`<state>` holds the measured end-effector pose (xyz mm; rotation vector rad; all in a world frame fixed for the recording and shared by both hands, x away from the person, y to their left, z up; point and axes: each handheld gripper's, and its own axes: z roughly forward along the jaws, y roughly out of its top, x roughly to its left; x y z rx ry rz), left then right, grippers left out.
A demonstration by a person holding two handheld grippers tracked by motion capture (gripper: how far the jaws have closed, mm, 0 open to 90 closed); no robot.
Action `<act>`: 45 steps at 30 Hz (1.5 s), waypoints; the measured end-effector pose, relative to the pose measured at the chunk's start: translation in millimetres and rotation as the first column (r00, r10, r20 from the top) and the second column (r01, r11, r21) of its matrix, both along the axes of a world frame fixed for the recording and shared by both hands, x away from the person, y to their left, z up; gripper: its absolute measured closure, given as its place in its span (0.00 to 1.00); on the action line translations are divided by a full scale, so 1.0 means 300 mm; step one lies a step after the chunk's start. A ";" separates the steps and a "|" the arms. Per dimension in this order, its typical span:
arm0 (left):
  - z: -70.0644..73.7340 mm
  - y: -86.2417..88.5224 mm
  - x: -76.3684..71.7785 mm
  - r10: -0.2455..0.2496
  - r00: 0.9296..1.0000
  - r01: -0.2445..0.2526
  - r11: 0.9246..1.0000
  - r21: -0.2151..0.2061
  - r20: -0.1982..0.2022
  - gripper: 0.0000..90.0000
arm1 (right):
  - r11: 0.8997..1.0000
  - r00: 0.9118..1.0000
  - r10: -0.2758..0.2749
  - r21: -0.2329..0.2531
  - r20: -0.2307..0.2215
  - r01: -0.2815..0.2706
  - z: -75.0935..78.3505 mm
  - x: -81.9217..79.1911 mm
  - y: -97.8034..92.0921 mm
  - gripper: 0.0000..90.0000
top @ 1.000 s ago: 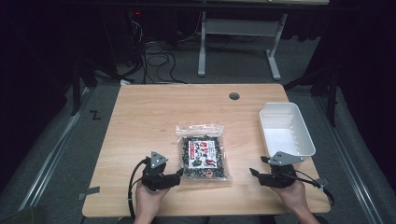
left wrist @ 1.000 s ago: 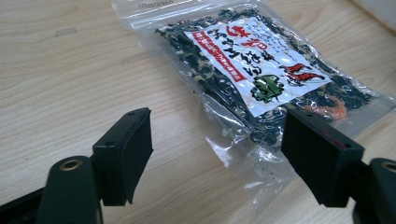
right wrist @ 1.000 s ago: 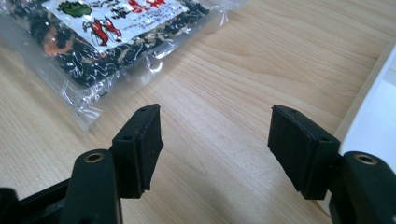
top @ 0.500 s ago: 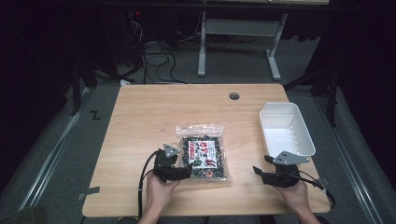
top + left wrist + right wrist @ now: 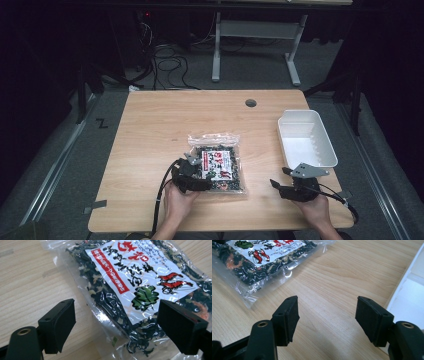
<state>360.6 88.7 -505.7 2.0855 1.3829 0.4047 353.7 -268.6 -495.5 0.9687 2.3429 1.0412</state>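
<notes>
1. Since a second ago the left gripper (image 5: pixel 200 181) has moved from the bare table beside the packet up onto its near left corner; in the high view it now overlaps the packet's edge, where earlier it sat just off to the side
2. The right gripper (image 5: pixel 281 184) has barely shifted over the same second and rests near the table's front edge, well apart from the packet and just in front of the white rectangular plastic tub (image 5: pixel 320 159)
3. Judged from this, the left hand is lining up a pinch on the packet, probably to lift it, and the empty tub on the right looks like the likely place for it
4. The left gripper's jaws stand wide apart in the left gripper view, one over bare wood and the other over the packet's dark contents, so nothing is clamped yet
5. The right gripper's jaws are likewise spread wide with only bare wood between them in the right gripper view
6. The clear crinkled plastic packet of dark dried seaweed (image 5: pixel 130 290) lies flat on the light wooden table (image 5: pixel 150 130), near the front and about midway across
7. It carries a white label with red script, two red shrimps and a green leaf; the film is glossy and wrinkled, so it may slip or buckle when pinched, and a bite on the sealed edge seems safest
</notes>
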 end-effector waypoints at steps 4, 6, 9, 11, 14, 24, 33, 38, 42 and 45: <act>-0.015 0.010 -0.002 -0.003 1.000 0.003 1.000 0.004 -0.019 0.18 | 1.000 1.000 0.000 -0.007 -0.005 0.000 -0.003 0.000 0.002 0.40; -0.020 0.013 -0.003 -0.005 1.000 0.006 1.000 0.009 -0.028 0.18 | 1.000 1.000 0.007 -0.009 -0.004 -0.007 -0.004 0.001 0.002 0.40; -0.026 0.019 -0.004 -0.010 0.999 0.011 1.000 0.015 -0.039 0.20 | 1.000 1.000 0.011 -0.010 -0.012 -0.011 -0.006 0.000 0.005 0.40; -0.027 0.024 -0.004 -0.014 0.999 0.015 1.000 0.015 -0.044 0.22 | 1.000 1.000 0.017 -0.011 -0.020 -0.018 -0.007 0.001 0.006 0.40; -0.031 0.030 -0.003 -0.019 0.999 0.020 1.000 0.015 -0.046 0.24 | 1.000 0.999 0.021 -0.006 -0.026 -0.021 -0.007 0.002 0.007 0.40; -0.055 0.029 0.012 -0.019 0.997 0.021 0.999 0.033 -0.069 0.29 | 0.999 0.998 0.035 0.015 -0.047 -0.035 -0.005 0.004 0.008 0.40; -0.057 0.044 0.025 -0.055 0.994 0.054 0.998 -0.014 -0.091 0.35 | 0.999 0.997 0.035 0.025 -0.066 -0.033 -0.008 0.007 0.013 0.40; -0.055 0.036 0.021 -0.111 0.992 0.112 0.994 0.003 -0.059 0.45 | 0.997 0.996 0.042 0.063 -0.083 -0.037 -0.001 0.013 0.014 0.40; -0.057 0.036 0.025 -0.135 0.989 0.134 0.991 -0.012 -0.068 0.45 | 0.996 0.996 0.040 0.086 -0.084 -0.032 0.011 0.031 0.008 0.41; -0.059 0.034 0.030 -0.168 0.983 0.167 0.986 -0.024 -0.069 0.46 | 0.992 0.995 0.034 0.122 -0.093 -0.022 0.032 0.049 0.004 0.41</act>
